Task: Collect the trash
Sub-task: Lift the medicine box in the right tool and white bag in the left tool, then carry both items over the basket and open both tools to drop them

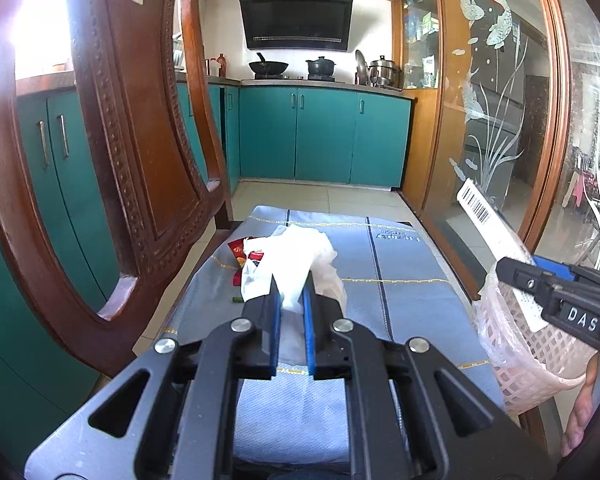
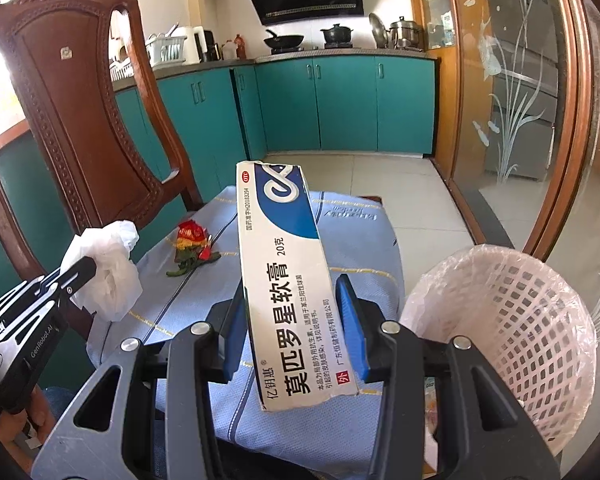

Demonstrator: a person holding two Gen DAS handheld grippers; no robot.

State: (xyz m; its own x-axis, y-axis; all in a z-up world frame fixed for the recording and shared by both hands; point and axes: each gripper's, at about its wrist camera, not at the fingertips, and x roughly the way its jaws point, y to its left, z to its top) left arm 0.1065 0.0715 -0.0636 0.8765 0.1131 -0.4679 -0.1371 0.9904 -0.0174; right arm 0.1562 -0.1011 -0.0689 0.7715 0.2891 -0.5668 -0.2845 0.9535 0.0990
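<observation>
- Tissue, crumpled and white (image 1: 300, 268), sits clamped between the blue pads of my left gripper (image 1: 292, 308), lifted clear of the pale blue quilted cloth (image 1: 404, 280) and well to the left of the pink lattice plastic wastebasket with its thin clear liner (image 2: 512, 336).
- I judge it nearly weightless and soft; it will squash rather than slip, so a pinch through the bunched middle is enough, though loose folds may snag on the pads at release.
- My right gripper (image 2: 296, 312) holds the long white-and-blue cardboard ointment box (image 2: 288, 280) with the fingers closed on its two narrow sides, near its lower half, just left of the wastebasket rim.
- The box looks light, hollow and stiff along its length, yet I expect the walls to buckle under a hard squeeze; its glossy print may slide, so I keep to a grip near the middle.
- A crushed red-and-yellow foil snack wrapper (image 2: 192, 240) lies on the cloth, further left of the wastebasket; I expect it to be crinkly, slick, and best taken at a raised fold.
</observation>
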